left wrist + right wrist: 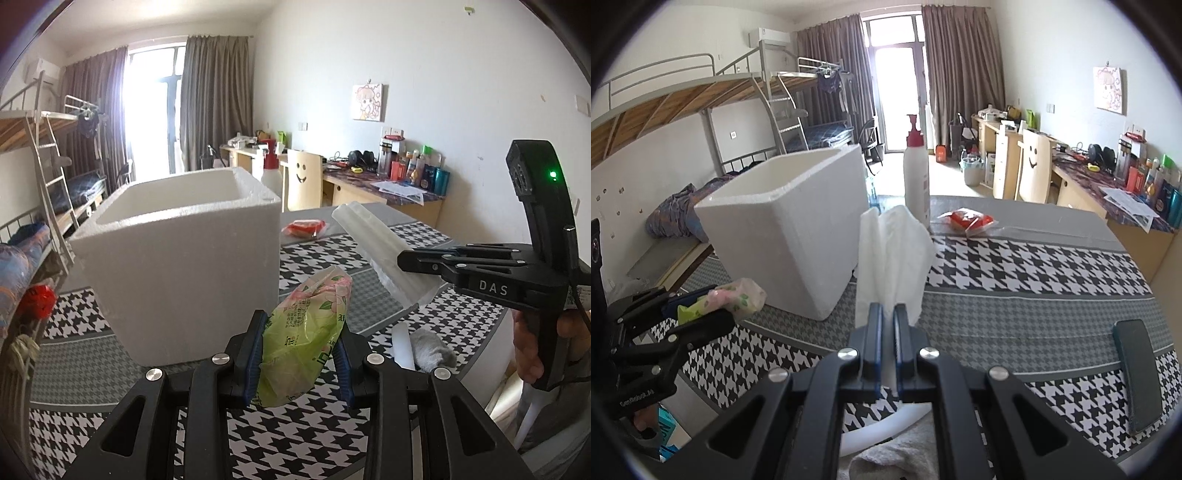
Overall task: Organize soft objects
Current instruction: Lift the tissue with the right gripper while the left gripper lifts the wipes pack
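Green floral plastic filled the bottom centre of the left wrist view: the left tool (301,360) clenched a bag (306,332) just right of the foam box (177,266). To drop it cleanly, it likely needed lifting above the rim first.

From the right wrist, the right tool (888,332) at lower centre pinched a white cloth (892,251) tight, upright before the box (786,229). A red packet (969,220) waited on the desk (1034,295), upper right.
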Available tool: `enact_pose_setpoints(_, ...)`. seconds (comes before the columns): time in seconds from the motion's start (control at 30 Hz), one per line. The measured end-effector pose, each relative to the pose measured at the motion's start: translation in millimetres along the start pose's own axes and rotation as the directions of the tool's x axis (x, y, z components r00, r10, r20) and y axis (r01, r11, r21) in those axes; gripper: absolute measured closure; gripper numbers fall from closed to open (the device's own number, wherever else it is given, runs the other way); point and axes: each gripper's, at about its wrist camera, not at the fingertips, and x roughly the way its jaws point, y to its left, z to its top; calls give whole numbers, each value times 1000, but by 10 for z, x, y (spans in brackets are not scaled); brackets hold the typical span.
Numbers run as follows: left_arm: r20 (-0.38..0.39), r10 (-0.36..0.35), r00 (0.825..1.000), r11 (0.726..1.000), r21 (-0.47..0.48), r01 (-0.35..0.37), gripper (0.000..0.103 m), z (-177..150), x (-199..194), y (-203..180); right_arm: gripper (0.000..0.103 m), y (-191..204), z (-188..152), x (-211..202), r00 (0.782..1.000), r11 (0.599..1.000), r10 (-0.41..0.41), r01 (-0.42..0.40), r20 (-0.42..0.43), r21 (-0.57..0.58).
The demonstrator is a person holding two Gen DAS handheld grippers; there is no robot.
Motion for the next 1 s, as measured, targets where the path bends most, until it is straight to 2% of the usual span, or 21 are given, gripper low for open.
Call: enact_pose_setpoints(1.0,104,55,993,998,1,-55,68,277,-194,51,95,107,245,-157,995,999,24,-22,97,-25)
